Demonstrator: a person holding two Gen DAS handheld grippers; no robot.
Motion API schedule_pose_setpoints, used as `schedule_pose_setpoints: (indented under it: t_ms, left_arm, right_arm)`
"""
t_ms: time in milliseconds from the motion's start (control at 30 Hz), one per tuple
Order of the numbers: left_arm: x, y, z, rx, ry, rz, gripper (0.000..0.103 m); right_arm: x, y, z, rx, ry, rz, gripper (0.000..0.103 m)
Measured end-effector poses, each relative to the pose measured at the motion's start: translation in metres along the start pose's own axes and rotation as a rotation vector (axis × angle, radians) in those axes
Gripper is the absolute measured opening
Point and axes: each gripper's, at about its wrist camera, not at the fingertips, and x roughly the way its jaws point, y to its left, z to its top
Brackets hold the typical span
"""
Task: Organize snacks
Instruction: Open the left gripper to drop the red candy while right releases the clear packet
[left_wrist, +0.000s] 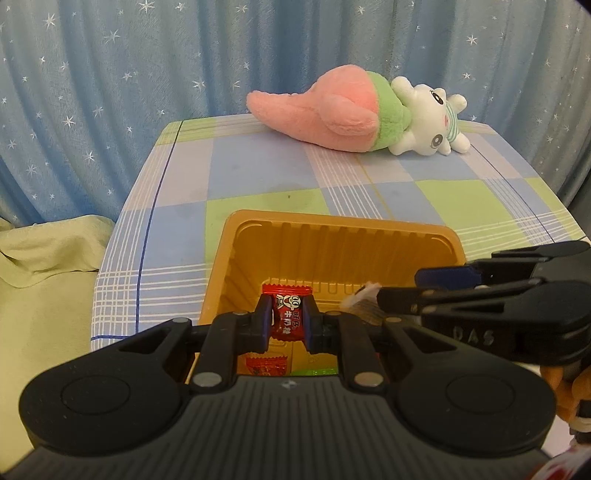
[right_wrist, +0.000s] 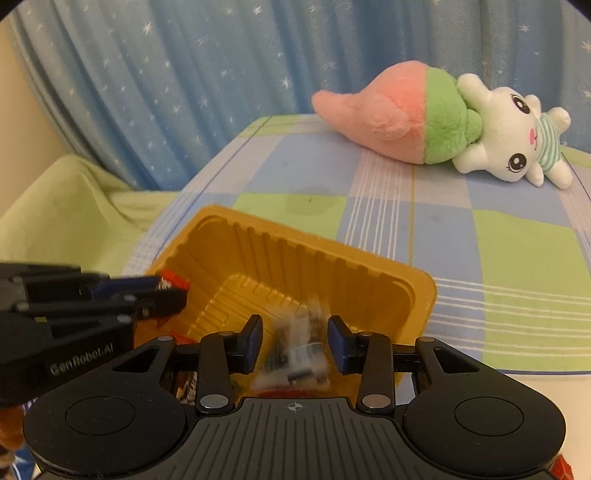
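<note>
From my left wrist, my left gripper (left_wrist: 288, 319) pinches a red wrapped candy (left_wrist: 289, 314) between its blue pads, the wrapper standing upright with its crimped top edge above my fingertips. Beyond and below my fingers sits the yellow plastic tray (left_wrist: 332, 236), its ribbed far wall facing me; another red wrapper (left_wrist: 266, 363) lies in it beneath my fingers. My right gripper (left_wrist: 397, 286) reaches in from the right, over the tray's right rim, with a pale wrapper showing at its tips. Far past the tray, on the checked cloth (left_wrist: 258, 166), lies a plush toy (left_wrist: 354, 114).

From my right wrist, my right gripper (right_wrist: 294, 343) has its pads spread apart, and a blurred clear-and-dark snack packet (right_wrist: 295, 354) sits in the gap; I cannot tell whether either pad touches it. The tray (right_wrist: 406, 280) lies just under and ahead of my fingers. To the left, my left gripper (right_wrist: 168, 291) hovers over the tray's left rim with the red candy at its tips.
</note>
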Motion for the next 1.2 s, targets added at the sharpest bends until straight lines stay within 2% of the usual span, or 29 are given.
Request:
schedule_pose_setpoints:
  t_ms: [600, 667, 700, 767, 833, 967, 1033, 1200]
  left_arm:
    - [0.006, -0.008, 0.007, 0.013, 0.001, -0.014, 0.016]
    - [0.006, -0.008, 0.008, 0.005, -0.005, -0.021, 0.022]
    - [0.005, -0.008, 0.008, -0.003, -0.005, -0.021, 0.030]
    - [0.004, -0.009, 0.007, -0.002, -0.010, -0.017, 0.032]
    - [0.004, -0.009, 0.005, -0.004, -0.003, -0.014, 0.044]
    - [-0.005, -0.008, 0.000, -0.013, -0.009, -0.012, 0.053]
    - [-0.011, -0.007, -0.003, -0.018, -0.016, -0.012, 0.061]
    - [-0.031, -0.007, -0.010, -0.032, -0.030, -0.011, 0.068]
  right_arm:
    - [-0.015, -0.014, 0.000, 0.035, -0.014, -0.008, 0.043]
    - [-0.017, -0.014, -0.001, 0.039, -0.017, -0.007, 0.043]
    - [-0.018, -0.015, -0.002, 0.040, -0.016, -0.006, 0.044]
    - [-0.022, -0.016, -0.003, 0.043, -0.016, -0.005, 0.044]
    - [-0.025, -0.015, -0.005, 0.044, -0.020, -0.004, 0.045]
    - [-0.034, -0.015, -0.010, 0.053, -0.034, 0.000, 0.057]
    - [-0.039, -0.014, -0.012, 0.059, -0.041, 0.005, 0.062]
    - [-0.054, -0.011, -0.017, 0.066, -0.058, 0.013, 0.075]
